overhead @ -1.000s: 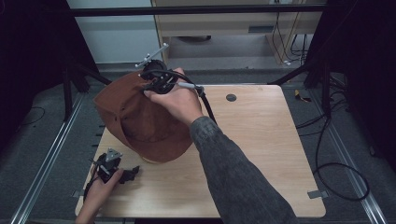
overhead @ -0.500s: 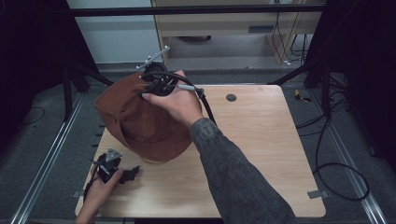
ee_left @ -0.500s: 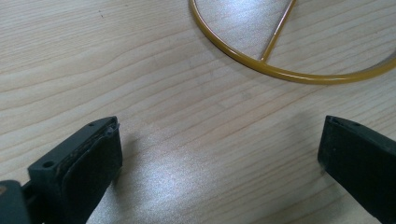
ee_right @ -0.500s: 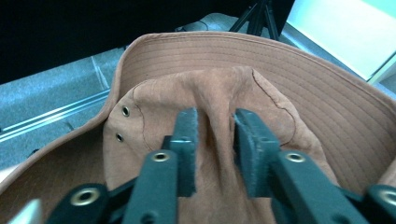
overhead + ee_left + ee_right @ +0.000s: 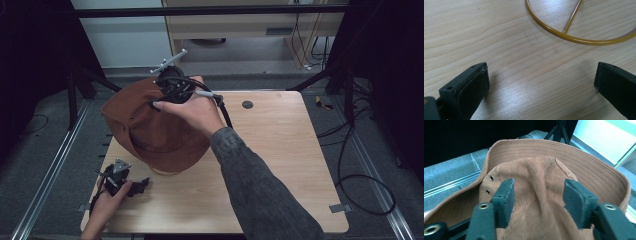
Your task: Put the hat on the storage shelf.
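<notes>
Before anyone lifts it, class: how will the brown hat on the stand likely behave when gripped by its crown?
The brown hat looks soft: its crown is creased, so it would probably buckle between the right gripper pads. The stitched brim holds its curve, seemingly stiffer. It probably lifts easily.

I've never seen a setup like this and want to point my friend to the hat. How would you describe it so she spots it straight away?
Start at the light wooden table and look to its far left part. There a brown hat sits raised on a stand, with the right gripper at its crown. It is the one soft, rust-brown thing there, with a stitched wide brim and two small metal eyelets in its side.
</notes>
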Demonstrator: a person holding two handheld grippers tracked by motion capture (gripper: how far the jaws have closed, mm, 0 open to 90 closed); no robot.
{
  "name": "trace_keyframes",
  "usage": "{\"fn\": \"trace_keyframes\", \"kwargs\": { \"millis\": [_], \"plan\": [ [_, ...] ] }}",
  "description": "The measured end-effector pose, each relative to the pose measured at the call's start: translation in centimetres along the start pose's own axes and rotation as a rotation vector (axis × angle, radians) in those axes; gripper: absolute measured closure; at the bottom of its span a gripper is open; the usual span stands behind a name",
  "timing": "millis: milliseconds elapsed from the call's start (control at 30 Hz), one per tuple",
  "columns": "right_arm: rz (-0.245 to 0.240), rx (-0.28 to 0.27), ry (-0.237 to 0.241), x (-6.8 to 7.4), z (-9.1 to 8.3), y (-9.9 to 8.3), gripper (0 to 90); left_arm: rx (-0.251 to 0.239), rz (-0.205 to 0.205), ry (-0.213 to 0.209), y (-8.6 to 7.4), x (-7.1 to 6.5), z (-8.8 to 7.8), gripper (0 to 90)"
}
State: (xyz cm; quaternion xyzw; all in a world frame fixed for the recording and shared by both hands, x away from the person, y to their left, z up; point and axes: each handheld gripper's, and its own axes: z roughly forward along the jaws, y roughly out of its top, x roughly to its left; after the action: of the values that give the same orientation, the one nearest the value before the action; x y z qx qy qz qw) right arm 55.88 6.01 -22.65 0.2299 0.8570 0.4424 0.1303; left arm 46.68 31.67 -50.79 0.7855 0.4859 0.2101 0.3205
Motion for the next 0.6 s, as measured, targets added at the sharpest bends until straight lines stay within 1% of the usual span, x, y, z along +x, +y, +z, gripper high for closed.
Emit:
{"fn": "trace_keyframes", "kwargs": {
  "millis": [167,333,467,600],
  "plan": [
    [-0.01,-0.005,-0.017,0.3,-1.0,-0.5,30.3,0.0,0.0,0.0,0.0,0.0,0.0,0.0],
    [-0.004,-0.015,-0.051,0.3,-2.1,-0.9,20.1,-0.002,-0.003,0.0,0.0,0.0,0.0,0.0],
    [0.003,-0.033,-0.068,0.2,-3.6,-1.7,13.6,-0.002,-0.003,-0.001,0.0,0.0,0.0,0.0],
    [0.006,-0.059,-0.09,-0.2,-5.6,-2.9,10.2,-0.001,-0.002,-0.001,0.0,0.0,0.0,0.0]
  ]
}}
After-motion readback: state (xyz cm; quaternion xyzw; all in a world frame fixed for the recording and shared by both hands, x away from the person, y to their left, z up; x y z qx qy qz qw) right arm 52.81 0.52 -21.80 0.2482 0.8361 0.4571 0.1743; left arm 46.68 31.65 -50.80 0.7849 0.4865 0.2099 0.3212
